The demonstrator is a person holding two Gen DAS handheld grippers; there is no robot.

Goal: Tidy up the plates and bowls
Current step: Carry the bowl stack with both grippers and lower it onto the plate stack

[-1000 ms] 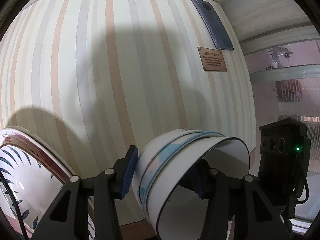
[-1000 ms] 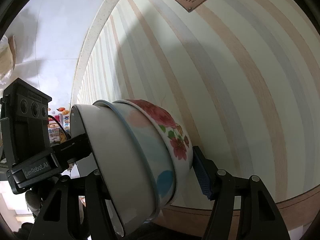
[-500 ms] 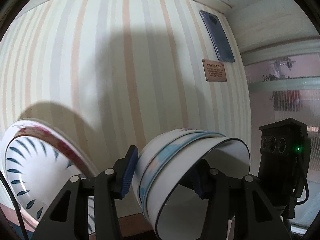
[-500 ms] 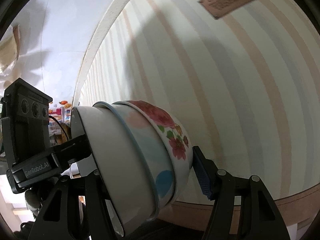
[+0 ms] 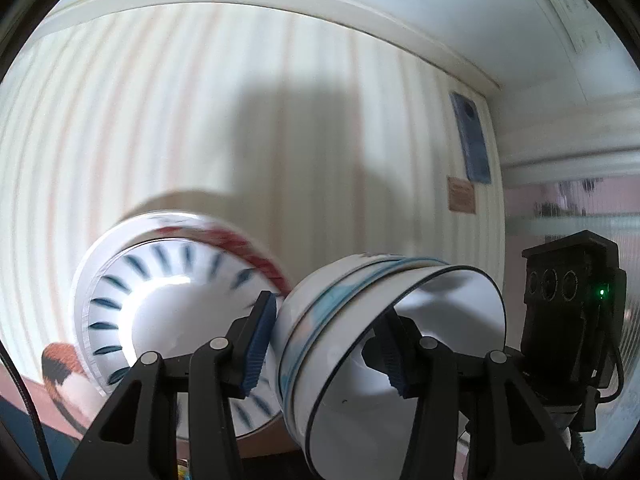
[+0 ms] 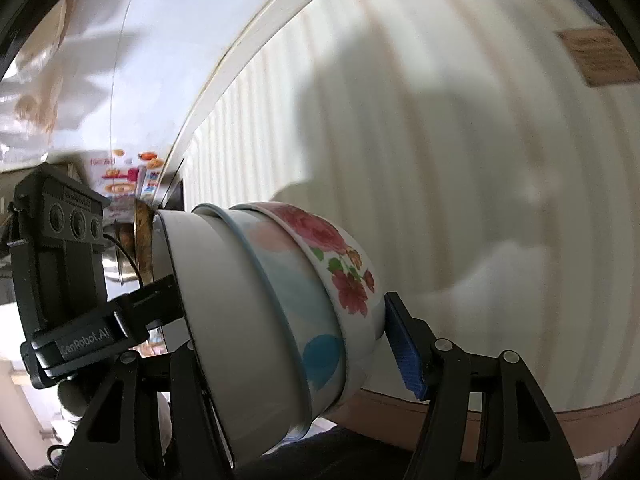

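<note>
Filling the lower centre of the left wrist view, a nested stack of bowls [image 5: 384,336] lies on its side with its open mouth turned to the lower right. The left claw [image 5: 326,338] is clamped on it: the blue pad at lower centre presses the outer wall, the other finger sits inside the rim. Lower left of it lies a blurred white plate [image 5: 160,304] with dark blue leaf marks and a red rim band, on the striped tablecloth [image 5: 200,120]. A blue-grey phone [image 5: 471,140] and a small brown label [image 5: 461,199] lie at the right edge of the cloth. The other device's black camera housing [image 5: 572,304] stands at lower right.

In the right wrist view the same stack of bowls [image 6: 280,312] fills the lower centre; the outermost bowl bears pink and red flowers. The right claw [image 6: 288,340] grips it, its blue pad at lower right against the flowered base, its left finger hidden behind the rim. The label [image 6: 596,56] shows upper right.
</note>
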